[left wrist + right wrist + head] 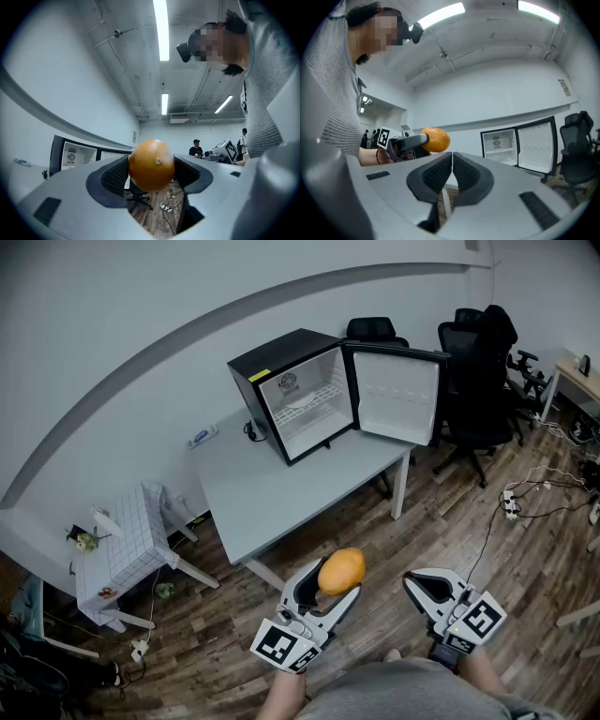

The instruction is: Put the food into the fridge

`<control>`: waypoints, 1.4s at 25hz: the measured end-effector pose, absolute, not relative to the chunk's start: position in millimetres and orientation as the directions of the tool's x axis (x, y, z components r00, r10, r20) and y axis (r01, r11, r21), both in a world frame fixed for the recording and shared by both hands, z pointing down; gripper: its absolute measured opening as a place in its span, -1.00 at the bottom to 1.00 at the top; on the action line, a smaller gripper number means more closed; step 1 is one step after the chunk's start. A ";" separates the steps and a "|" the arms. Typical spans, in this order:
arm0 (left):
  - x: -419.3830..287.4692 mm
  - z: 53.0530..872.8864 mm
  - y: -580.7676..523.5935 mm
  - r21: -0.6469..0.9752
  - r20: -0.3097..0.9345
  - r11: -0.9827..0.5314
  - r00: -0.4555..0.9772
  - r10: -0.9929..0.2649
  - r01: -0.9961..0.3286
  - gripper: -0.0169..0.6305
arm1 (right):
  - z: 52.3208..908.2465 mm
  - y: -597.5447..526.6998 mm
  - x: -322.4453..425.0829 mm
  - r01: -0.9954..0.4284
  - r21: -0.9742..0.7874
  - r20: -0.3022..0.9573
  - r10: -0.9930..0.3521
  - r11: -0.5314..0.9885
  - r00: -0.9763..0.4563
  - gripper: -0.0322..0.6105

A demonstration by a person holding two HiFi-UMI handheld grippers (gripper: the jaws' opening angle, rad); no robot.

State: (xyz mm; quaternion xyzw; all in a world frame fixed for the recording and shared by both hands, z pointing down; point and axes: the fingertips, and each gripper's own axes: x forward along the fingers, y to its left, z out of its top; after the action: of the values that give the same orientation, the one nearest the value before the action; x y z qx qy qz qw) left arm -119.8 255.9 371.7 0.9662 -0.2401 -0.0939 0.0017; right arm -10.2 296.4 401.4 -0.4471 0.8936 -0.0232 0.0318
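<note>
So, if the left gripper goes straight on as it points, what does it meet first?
Probably the open fridge door or the black office chairs just beyond it; depth is unclear. Before those, the left gripper with its orange has free air.

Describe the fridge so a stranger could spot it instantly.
Find the long grey table against the curved white wall. At its far end stands a small black fridge, door swung open, white inside. Unlike the black chairs behind, it is a box on the tabletop.

From head height we are looking steeply down at the far-off fridge (300, 395) and table (272, 488); both gripper views are facing roughly level, sharing that fridge.
</note>
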 end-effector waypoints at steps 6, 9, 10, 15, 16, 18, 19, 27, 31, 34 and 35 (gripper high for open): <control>-114.6 372.7 253.4 0.050 -0.179 -0.885 0.868 -0.464 -0.463 0.01 | 404.1 294.2 -10.3 -0.792 -0.056 -0.029 -0.794 0.608 -0.607 -0.86; -111.6 371.4 253.4 0.050 -0.179 -0.885 0.867 -0.465 -0.464 0.01 | 400.4 293.5 -6.1 -0.794 -0.053 -0.038 -0.796 0.606 -0.605 -0.86; -110.5 371.3 253.7 0.050 -0.179 -0.885 0.868 -0.464 -0.463 0.01 | 400.1 293.7 -4.5 -0.795 -0.053 -0.038 -0.797 0.605 -0.603 -0.86; -102.9 373.3 255.0 0.050 -0.176 -0.885 0.868 -0.465 -0.464 0.01 | 403.6 295.7 4.9 -0.798 -0.057 -0.036 -0.800 0.600 -0.599 -0.86; -99.8 374.0 254.8 0.050 -0.176 -0.885 0.868 -0.465 -0.464 0.01 | 404.4 295.6 8.0 -0.798 -0.057 -0.035 -0.800 0.600 -0.599 -0.86; -92.1 375.5 254.8 0.048 -0.176 -0.885 0.868 -0.464 -0.463 0.01 | 406.2 295.6 15.5 -0.798 -0.056 -0.035 -0.800 0.600 -0.599 -0.86; -87.9 376.2 255.2 0.047 -0.175 -0.885 0.868 -0.464 -0.463 0.01 | 406.9 296.1 19.5 -0.798 -0.056 -0.036 -0.800 0.600 -0.599 -0.86; -53.0 377.2 264.6 0.036 -0.170 -0.880 0.865 -0.472 -0.473 0.01 | 411.6 302.0 54.8 -0.792 -0.067 -0.039 -0.794 0.607 -0.606 -0.86; -46.0 380.4 265.6 0.031 -0.160 -0.873 0.860 -0.485 -0.486 0.01 | 415.5 298.7 65.9 -0.786 -0.076 -0.040 -0.790 0.613 -0.612 -0.86; -46.0 380.7 262.1 0.029 -0.159 -0.866 0.853 -0.498 -0.500 0.01 | 416.1 296.6 68.0 -0.779 -0.077 -0.043 -0.783 0.622 -0.621 -0.86; -46.1 380.5 259.9 0.028 -0.159 -0.863 0.850 -0.502 -0.504 0.01 | 416.6 294.5 68.3 -0.777 -0.078 -0.042 -0.781 0.625 -0.624 -0.86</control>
State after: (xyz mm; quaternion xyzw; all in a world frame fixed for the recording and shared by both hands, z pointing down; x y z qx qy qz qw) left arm -46.1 259.9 380.5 0.9618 -0.2614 -0.0805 -0.0074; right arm 68.3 294.5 416.6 -0.4324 0.9006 -0.0259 0.0358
